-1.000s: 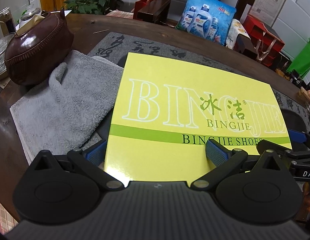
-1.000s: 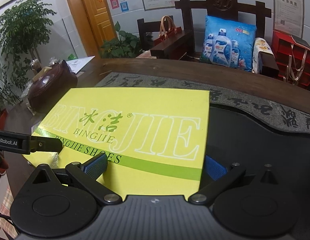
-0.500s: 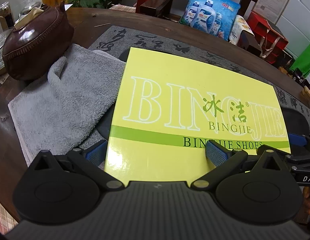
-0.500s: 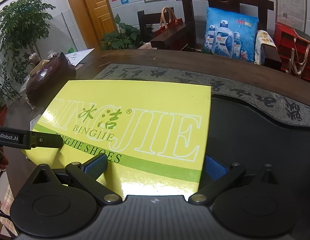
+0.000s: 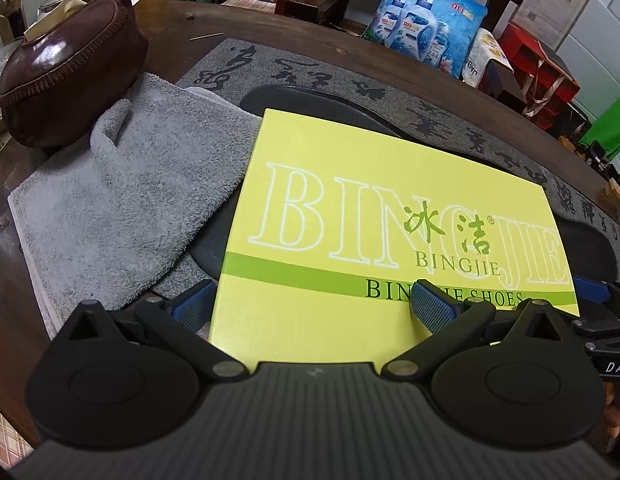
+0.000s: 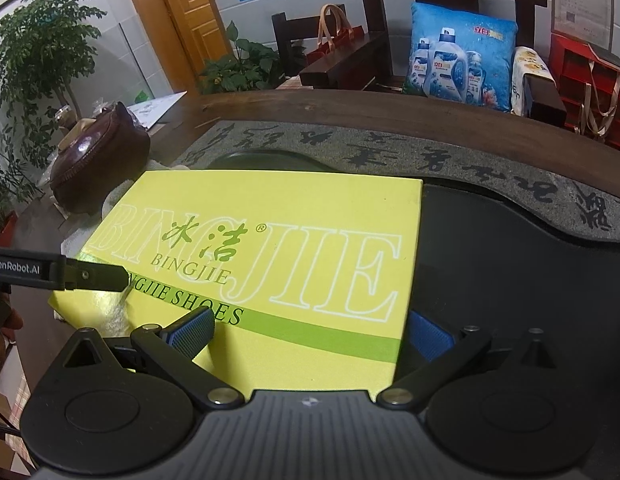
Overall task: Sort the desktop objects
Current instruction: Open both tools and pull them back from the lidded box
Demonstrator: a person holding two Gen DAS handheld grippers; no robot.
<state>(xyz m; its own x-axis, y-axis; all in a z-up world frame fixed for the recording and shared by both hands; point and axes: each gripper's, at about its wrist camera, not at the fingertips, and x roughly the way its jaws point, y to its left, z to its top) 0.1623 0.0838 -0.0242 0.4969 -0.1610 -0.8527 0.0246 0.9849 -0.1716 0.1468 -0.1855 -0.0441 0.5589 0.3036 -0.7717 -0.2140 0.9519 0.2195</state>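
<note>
Straddling the near edge of the yellow shoe box lid [image 5: 393,216], the left gripper [image 5: 310,308] has its blue fingers spread wide: one pad sits just off the lid's left edge, the other lies over the printed top beside the word SHOES. The right gripper [image 6: 310,332] is spread just as wide, one pad over the lid's top and the other just off its right edge; whether the pads press the lid or only hover, I cannot tell. Neither clamps anything. The lid lies flat over a dark tray [image 6: 509,264], with a grey towel [image 5: 122,208] to its left and a brown pouch [image 5: 70,68] beyond the towel.
</note>
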